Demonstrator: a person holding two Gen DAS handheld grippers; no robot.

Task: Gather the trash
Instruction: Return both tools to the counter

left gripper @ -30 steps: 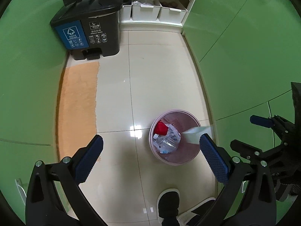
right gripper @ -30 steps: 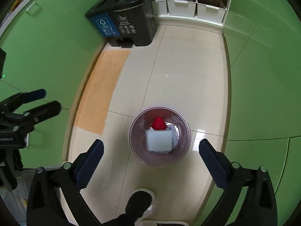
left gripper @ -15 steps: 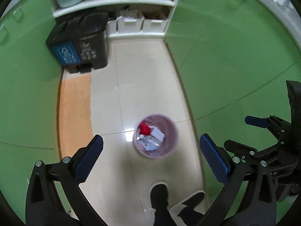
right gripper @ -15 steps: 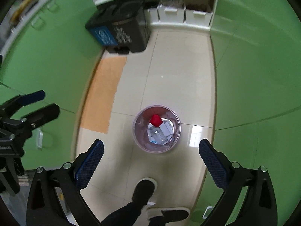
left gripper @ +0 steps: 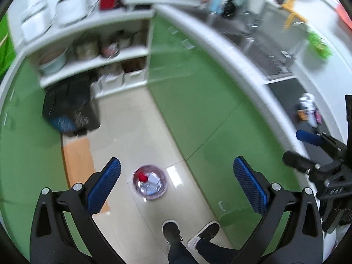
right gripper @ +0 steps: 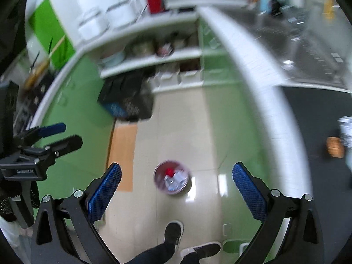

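Hovering high over pink bin (left gripper: 150, 182), left tool (left gripper: 176, 169), right tool (right gripper: 176, 170), both spread wide, seemingly empty.

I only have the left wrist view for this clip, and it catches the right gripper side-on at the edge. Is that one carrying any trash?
Observer: No. In its own view the right gripper is open wide, with nothing between the pads.
Reviewer: Where does it point?
Observer: Down at the floor. The pink bin sits roughly centred between its fingers, far below, with a red item among pale trash.
Reviewer: Anything on my left that I miss?
Observer: A long yellowish stick by the left-hand counter. It is too blurred to name.
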